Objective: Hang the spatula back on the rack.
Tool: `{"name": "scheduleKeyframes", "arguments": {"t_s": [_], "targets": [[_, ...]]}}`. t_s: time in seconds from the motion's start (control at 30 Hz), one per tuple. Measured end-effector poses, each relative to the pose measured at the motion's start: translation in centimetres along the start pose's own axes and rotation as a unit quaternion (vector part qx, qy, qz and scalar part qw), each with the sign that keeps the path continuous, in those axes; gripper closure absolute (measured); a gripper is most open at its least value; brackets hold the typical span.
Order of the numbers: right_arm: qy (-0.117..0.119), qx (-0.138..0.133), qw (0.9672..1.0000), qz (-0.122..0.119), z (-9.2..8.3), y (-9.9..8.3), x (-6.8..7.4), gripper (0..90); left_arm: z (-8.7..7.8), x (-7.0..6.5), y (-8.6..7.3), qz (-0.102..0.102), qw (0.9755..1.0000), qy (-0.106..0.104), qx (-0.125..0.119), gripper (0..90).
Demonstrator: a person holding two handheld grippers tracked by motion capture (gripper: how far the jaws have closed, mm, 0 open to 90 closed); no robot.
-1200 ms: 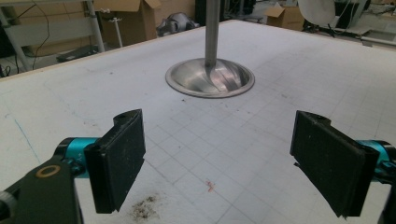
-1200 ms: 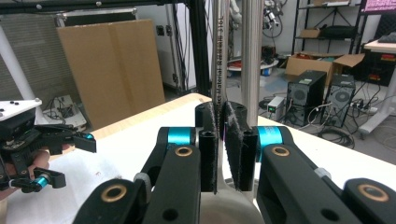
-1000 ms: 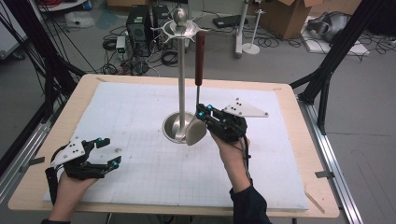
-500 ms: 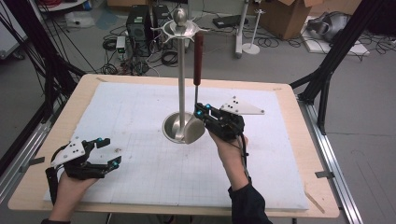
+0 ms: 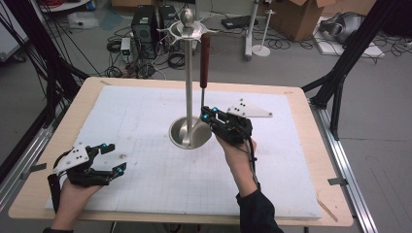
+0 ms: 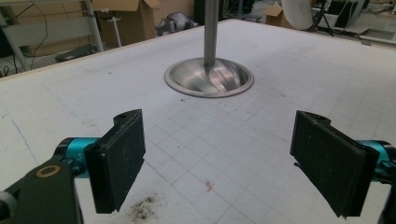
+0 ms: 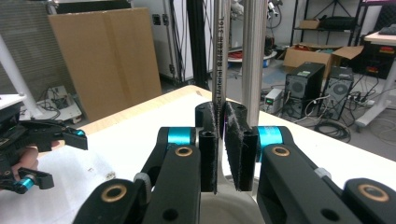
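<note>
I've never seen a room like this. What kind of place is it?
Probably a lab or workshop for recording hand tasks. Computer towers and tangled cables sit on the floor, cardboard boxes stand behind, and black frame legs surround the table.

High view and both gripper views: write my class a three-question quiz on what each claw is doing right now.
1. True or false: the left claw is open, with nothing between its pads.
2. The right claw is shut on: A) a cable; B) the thin metal shaft of the red-handled utensil; C) a cardboard box.
3. Fill in: the round base of the stand rests on the white ____.

Key: 1 true; 2 B; 3 mat.
</note>
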State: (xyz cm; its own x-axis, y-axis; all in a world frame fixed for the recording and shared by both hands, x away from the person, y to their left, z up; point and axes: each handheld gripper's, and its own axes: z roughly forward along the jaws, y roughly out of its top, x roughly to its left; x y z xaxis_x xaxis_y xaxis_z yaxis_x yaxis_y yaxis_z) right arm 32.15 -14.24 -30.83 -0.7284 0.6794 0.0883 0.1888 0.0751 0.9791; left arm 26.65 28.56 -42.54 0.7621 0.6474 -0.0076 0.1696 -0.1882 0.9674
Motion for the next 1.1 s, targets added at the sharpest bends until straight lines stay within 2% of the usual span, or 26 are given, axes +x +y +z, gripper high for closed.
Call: {"name": "scheduleKeyframes", "arguments": {"t_s": [0.57,1.1], "targets": [[-0.003,-0.001,1.0,0.002,0.16,0.17,-0.22,84.1,0.09,-0.06,-0.02,-0.003,1.0,-0.001,-0.001,18.4],[-0.003,0.01,0.9999,0.004,0.63,-0.01,-0.38,84.1,0.15,-0.08,-0.04,-0.001,1.0,-0.004,0.001,18.4]]}}
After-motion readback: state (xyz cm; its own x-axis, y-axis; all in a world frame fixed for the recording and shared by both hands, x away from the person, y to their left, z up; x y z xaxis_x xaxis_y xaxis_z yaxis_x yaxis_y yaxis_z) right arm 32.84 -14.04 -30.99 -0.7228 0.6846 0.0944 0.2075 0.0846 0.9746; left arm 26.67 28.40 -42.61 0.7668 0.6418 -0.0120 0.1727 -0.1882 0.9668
